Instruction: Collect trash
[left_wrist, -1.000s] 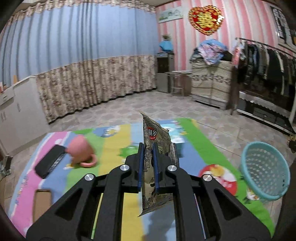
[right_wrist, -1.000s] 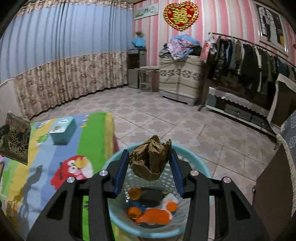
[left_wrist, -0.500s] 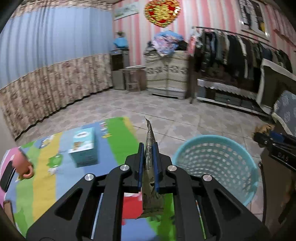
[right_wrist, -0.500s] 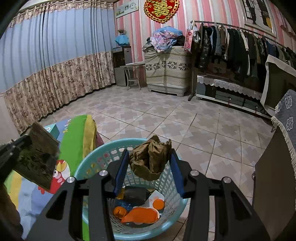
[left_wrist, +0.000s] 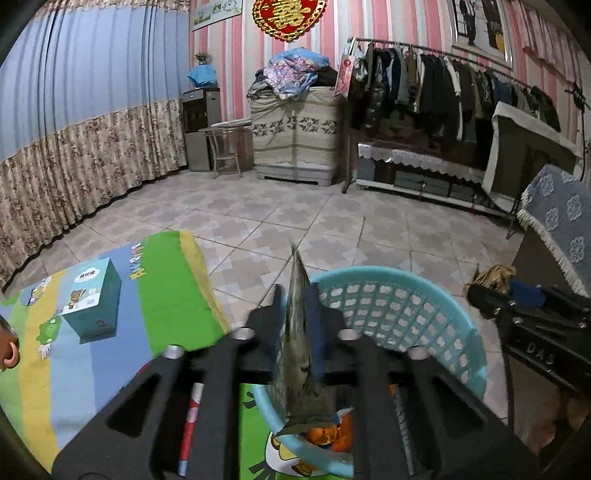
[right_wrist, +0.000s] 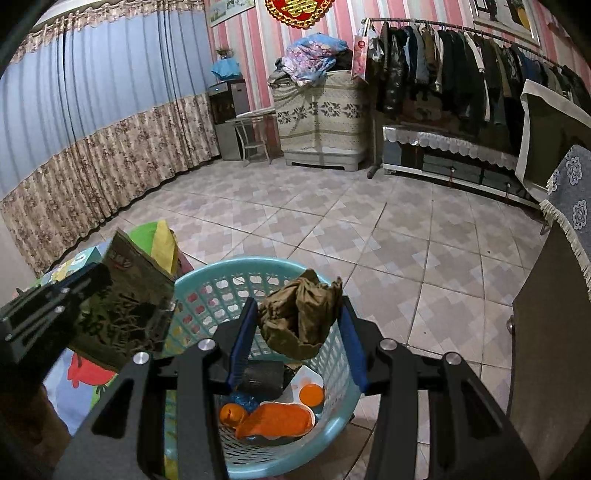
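Jaws opening around wrapper (left_wrist: 297, 332); orange peels (right_wrist: 275, 419) in right view

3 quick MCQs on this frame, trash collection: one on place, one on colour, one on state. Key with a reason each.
1. Where is the snack bag in the left gripper?
A. over the near rim of the basket
B. flat on the play mat
C. on the clothes rack

2. What colour is the basket?
A. red
B. light blue
C. black

3. What is between the fingers of the right gripper?
A. nothing
B. the boxed carton on the mat
C. a crumpled brown paper wad

Key:
1 A, the bag hangs over the rim, the left jaws opening around it.
2 B, the lattice wall and rim are pale blue in both views.
3 C, the wad sits between the blue pads above the basket.
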